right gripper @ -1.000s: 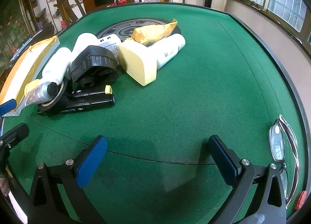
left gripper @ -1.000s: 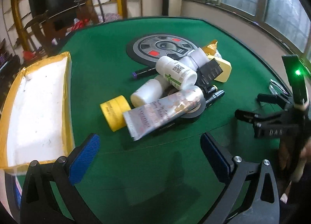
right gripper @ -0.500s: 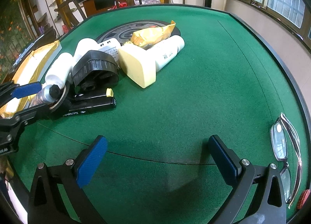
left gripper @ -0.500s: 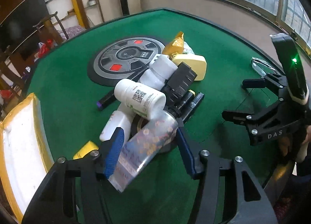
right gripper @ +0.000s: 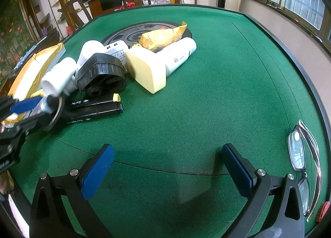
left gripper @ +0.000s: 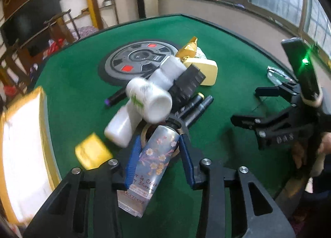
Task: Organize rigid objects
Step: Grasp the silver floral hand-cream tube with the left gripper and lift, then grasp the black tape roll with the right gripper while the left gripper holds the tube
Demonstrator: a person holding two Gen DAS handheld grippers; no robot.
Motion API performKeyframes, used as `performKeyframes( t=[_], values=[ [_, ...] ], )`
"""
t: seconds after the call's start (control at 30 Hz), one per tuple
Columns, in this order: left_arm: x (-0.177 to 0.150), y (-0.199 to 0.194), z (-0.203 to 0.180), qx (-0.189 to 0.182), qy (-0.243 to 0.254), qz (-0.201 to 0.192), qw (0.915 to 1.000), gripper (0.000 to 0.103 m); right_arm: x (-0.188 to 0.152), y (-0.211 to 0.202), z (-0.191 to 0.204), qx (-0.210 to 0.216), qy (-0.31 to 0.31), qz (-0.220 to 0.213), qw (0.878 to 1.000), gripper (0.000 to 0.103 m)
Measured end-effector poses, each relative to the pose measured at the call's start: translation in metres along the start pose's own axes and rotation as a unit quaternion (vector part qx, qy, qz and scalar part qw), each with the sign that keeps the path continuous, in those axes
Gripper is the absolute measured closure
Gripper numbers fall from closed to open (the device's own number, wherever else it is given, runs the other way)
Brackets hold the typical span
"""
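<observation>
Over green felt (left gripper: 217,56), left hand-held gripper (left gripper: 158,149) clamps tube (left gripper: 154,161).

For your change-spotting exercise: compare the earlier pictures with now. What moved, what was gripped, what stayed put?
The left gripper moved in over the pile; its jaws have just been closing and now clamp the floral tube. The right gripper stayed open and still; the glasses did not move.

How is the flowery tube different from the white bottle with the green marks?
The flowery tube is silvery with pink and orange blossoms; the white bottle is plain white with green marks. The tube is flattened at its crimped end, while the bottle is round. The tube sits between the pads of the left gripper, whose jaws have just been closing on it; the bottle rests loose on top of the pile, blurred. Both lie on their sides.
</observation>
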State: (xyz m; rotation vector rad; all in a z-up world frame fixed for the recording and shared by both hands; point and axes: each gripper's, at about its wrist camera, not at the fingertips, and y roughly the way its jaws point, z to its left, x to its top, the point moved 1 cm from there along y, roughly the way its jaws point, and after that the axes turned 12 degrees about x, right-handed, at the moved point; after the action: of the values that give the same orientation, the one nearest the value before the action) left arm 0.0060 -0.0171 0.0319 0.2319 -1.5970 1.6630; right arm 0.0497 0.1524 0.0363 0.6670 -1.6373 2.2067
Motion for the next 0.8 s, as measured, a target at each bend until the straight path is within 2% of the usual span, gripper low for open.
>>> performKeyframes(
  t=[0.1,0.2,0.33,0.43,0.53,0.6,0.63,0.8],
  values=[
    [-0.021,-0.008,0.011,-0.002,-0.028,0.013,0.9995,0.077,-0.001,0.000,-0.001,-0.001,0.000,0.000,1.000,0.001],
    [-0.038,-0.008,0.023,-0.005,-0.049,0.030,0.9983,0.078,-0.002,-0.001,-0.002,-0.002,-0.001,0.001,1.000,0.001],
    [-0.052,0.000,0.028,-0.004,-0.064,0.048,0.9968,0.077,-0.002,-0.001,-0.002,-0.003,-0.002,0.001,1.000,0.001],
    [-0.053,-0.003,0.028,0.000,-0.058,0.044,0.9974,0.077,-0.003,-0.005,-0.003,0.009,-0.001,-0.008,1.000,0.002],
    [-0.056,-0.006,0.028,0.004,-0.060,0.036,0.9976,0.078,-0.008,-0.030,0.004,0.002,-0.012,-0.070,0.998,0.002],
    [-0.059,-0.009,0.032,0.015,-0.073,0.033,0.9967,0.079,-0.015,-0.049,0.019,0.003,-0.048,-0.117,0.992,0.002],
    [-0.060,-0.010,0.034,0.019,-0.081,0.031,0.9961,0.079,-0.018,-0.053,0.029,0.003,-0.071,-0.124,0.990,0.002],
    [-0.065,-0.012,0.040,0.027,-0.107,0.032,0.9933,0.078,-0.025,-0.042,0.075,0.051,-0.127,-0.082,0.987,0.002]
  ],
)
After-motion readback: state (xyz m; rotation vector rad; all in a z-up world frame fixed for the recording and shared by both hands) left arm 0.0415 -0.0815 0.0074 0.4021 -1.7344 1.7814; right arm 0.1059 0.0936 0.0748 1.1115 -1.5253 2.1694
